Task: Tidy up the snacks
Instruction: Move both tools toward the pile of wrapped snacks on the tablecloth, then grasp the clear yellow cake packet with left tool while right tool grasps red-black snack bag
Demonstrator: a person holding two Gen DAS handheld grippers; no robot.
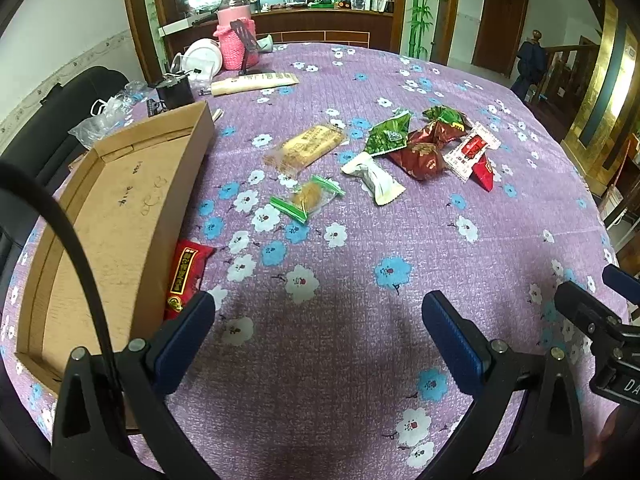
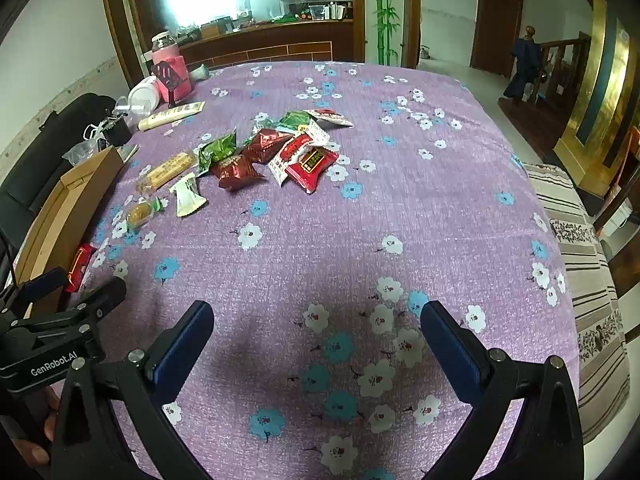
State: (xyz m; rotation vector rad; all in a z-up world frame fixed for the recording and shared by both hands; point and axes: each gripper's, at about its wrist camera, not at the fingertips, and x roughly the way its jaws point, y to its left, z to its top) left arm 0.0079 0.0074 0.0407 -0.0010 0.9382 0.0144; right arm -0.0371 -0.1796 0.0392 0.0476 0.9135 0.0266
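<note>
Several wrapped snacks lie mid-table: a tan biscuit pack (image 1: 308,146), a clear green-edged cake packet (image 1: 306,199), a white packet (image 1: 374,178), a green packet (image 1: 388,136), dark red packets (image 1: 424,154) and a red-white packet (image 1: 472,152). A red packet (image 1: 186,276) lies against the side of the empty shallow cardboard box (image 1: 120,216) at the left. My left gripper (image 1: 318,324) is open and empty above the cloth. My right gripper (image 2: 316,334) is open and empty, nearer the front; the snack pile (image 2: 276,152) is ahead of it, to the left.
The table wears a purple flowered cloth (image 1: 360,264). At the far left stand a pink knitted jar (image 1: 236,42), a white container (image 1: 204,56), a long beige packet (image 1: 256,82) and a small black box (image 1: 176,92). A black chair (image 1: 60,120) sits left; a striped cushion (image 2: 584,264) right.
</note>
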